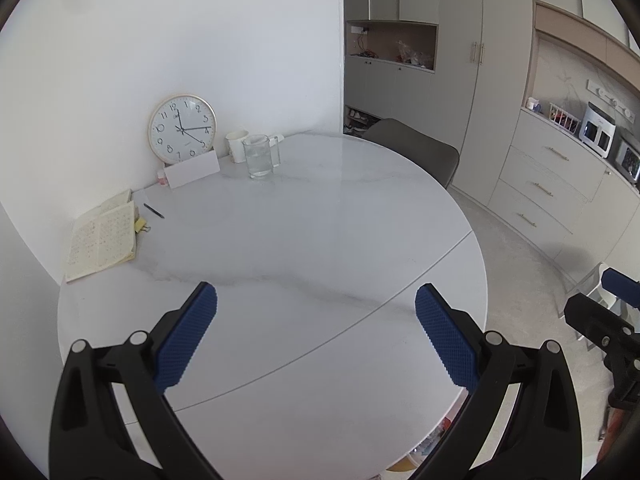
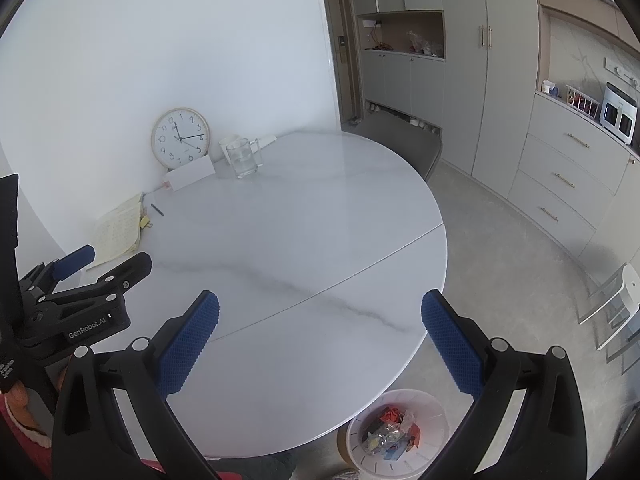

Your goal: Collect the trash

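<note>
Marble table (image 1: 304, 216) lies bare of trash before the left gripper (image 1: 316, 332), fingers apart and empty, while the right view shows the right gripper (image 2: 320, 338) likewise spread above the table edge, crumpled trash (image 2: 390, 428), seemingly light and soft, sitting in the bin (image 2: 434, 454) on open floor below.

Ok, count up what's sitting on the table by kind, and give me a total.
Clock: 1
Drinking vessels: 2, a white mug and a glass pitcher
White card: 1
Open notebook: 1
Pen: 1
Yellow binder clip: 1
Small pink item beside the card: 1
Total: 8
No loose trash shows on the table; the bin on the floor holds it.
</note>
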The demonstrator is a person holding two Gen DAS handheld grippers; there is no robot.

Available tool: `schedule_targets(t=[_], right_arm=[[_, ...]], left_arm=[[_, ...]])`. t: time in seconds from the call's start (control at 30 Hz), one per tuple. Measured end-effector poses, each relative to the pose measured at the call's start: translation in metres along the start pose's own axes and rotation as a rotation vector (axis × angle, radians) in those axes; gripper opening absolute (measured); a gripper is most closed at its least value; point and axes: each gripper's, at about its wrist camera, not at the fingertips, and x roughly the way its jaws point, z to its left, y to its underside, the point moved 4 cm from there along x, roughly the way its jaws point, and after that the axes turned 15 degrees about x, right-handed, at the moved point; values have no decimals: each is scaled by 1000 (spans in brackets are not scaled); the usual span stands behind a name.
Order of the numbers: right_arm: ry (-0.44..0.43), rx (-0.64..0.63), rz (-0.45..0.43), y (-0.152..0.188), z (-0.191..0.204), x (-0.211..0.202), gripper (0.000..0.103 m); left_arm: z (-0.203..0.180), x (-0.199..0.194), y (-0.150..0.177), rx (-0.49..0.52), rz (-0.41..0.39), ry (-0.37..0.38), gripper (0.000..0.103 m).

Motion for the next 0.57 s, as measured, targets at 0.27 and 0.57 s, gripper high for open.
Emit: schedule_targets(t=[0.27,0.57], right_arm=[[0,2,6,0,-1,1,101],[1,0,7,1,-2,0,101]], left_arm=[[-1,1,-2,11,-3,20,95],[-4,2,-2,26,1,43,95]])
